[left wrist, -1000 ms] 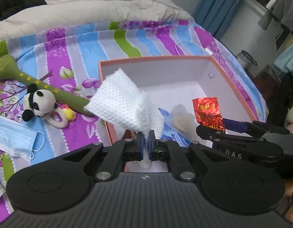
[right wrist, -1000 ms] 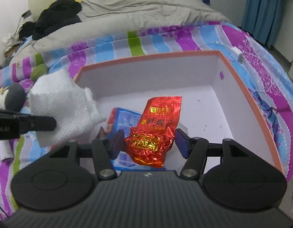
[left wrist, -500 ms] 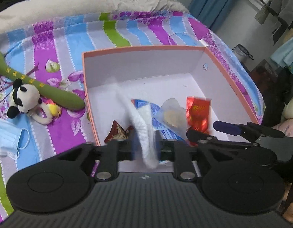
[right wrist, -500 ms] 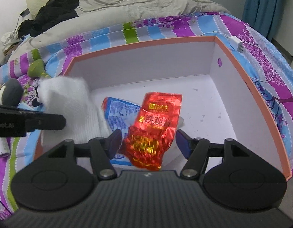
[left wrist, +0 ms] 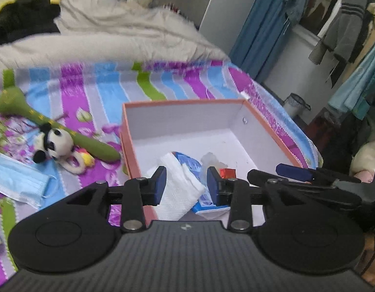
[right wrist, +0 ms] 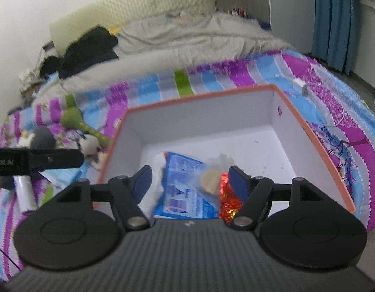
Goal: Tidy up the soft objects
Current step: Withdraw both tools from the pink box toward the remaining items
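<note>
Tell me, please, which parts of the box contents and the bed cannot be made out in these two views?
- Red foil packet: mostly hidden behind the left gripper fingers; right wrist view shows only its crinkled edge.
- White cloth: largely covered by the blue packet in the right wrist view.
- Box near wall: cut off by both gripper bodies.
- Gray duvet: motion-blurred.

grey duvet (left wrist: pixel 119 39) | black clothing (right wrist: pixel 90 48) | blue curtain (right wrist: pixel 333 19) | wastebasket (left wrist: pixel 295 103)

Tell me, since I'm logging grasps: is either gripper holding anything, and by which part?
Nothing is held. The left gripper and right gripper are both open; the white cloth and red packet lie in the box.
</note>
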`<action>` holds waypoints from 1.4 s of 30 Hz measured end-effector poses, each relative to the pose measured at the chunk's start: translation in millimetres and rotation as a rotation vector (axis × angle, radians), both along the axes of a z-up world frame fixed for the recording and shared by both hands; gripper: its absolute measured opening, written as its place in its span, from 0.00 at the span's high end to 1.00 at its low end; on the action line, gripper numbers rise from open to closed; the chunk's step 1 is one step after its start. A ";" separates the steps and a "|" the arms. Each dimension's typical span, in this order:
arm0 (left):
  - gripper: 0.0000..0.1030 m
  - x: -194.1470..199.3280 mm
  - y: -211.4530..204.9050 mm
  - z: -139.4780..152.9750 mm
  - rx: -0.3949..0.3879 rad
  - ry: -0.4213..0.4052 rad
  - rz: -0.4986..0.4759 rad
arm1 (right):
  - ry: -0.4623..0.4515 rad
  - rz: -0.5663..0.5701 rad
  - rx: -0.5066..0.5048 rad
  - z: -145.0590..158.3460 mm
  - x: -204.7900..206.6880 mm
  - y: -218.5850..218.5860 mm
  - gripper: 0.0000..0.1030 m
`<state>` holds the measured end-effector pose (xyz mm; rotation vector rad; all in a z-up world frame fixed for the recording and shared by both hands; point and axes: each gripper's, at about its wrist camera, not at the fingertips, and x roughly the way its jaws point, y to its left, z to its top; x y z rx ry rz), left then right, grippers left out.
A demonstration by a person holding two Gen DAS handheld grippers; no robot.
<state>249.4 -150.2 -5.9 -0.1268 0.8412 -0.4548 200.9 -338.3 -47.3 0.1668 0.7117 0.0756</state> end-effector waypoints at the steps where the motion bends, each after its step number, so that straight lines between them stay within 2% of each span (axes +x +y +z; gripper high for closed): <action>1: 0.59 -9.0 3.6 4.2 0.003 -0.024 0.002 | -0.013 0.004 0.005 3.0 -4.5 1.8 0.31; 9: 0.59 -76.1 29.2 21.5 0.006 -0.151 0.022 | -0.127 0.042 -0.012 20.1 -53.7 27.0 0.31; 14: 0.59 -113.8 46.6 27.5 0.001 -0.207 0.043 | -0.167 0.057 -0.003 20.8 -81.0 42.0 0.31; 23: 0.59 -157.0 83.0 13.4 -0.014 -0.211 0.106 | -0.194 0.111 -0.003 10.8 -112.6 76.9 0.31; 32: 0.59 -190.6 113.6 4.9 -0.025 -0.206 0.185 | -0.183 0.156 0.009 4.2 -131.5 103.6 0.31; 36: 0.59 -201.2 126.3 -2.7 -0.055 -0.183 0.213 | -0.171 0.173 0.021 -2.3 -139.1 115.4 0.31; 42: 0.59 -217.7 141.0 -16.6 -0.028 -0.171 0.248 | -0.150 0.193 0.022 -12.7 -147.6 131.1 0.31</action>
